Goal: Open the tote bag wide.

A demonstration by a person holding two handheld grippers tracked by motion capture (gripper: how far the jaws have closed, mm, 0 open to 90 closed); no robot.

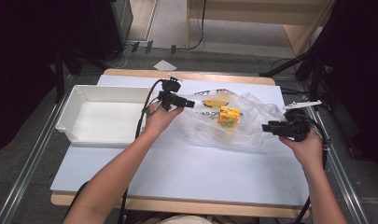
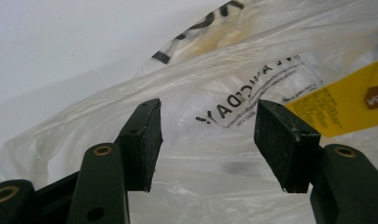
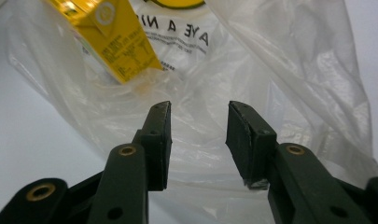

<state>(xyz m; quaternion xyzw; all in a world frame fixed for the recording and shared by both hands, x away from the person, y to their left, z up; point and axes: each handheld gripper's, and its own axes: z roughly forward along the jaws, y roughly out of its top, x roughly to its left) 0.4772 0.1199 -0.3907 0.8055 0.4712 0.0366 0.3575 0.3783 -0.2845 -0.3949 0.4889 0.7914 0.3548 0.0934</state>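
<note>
Plastic, thin and clear, is what both hands are busy with: a crumpled bag (image 1: 233, 122) printed with black lettering lies on the white table (image 1: 186, 172), towards its far right part. Inside the bag sits a yellow carton (image 1: 228, 117), resting roughly in the middle of the heap, with a yellow-and-black print showing through the film just behind it.

The left claw (image 1: 189, 103) is held at the bag's left edge, pointing in towards it. In the left gripper view its jaws stand wide apart with nothing pinched between them; the film hangs in folds beyond the pads (image 2: 144, 135), and a corner of the yellow carton (image 2: 345, 105) shows through the plastic off to the right.

The right claw (image 1: 267, 127) comes in from the opposite side, at the bag's right edge. In the right gripper view its jaws are parted too, a clear gap between the pads (image 3: 161, 135), and the plastic (image 3: 270, 60) lies behind that gap rather than being pressed in it. The carton (image 3: 112, 37) sits tilted up and to the left of that claw, inside the bag.

A white bin (image 1: 105, 116) stands on the table's left side, just beside the left hand (image 1: 158, 119). The right hand (image 1: 308, 147) is near the table's right edge.
</note>
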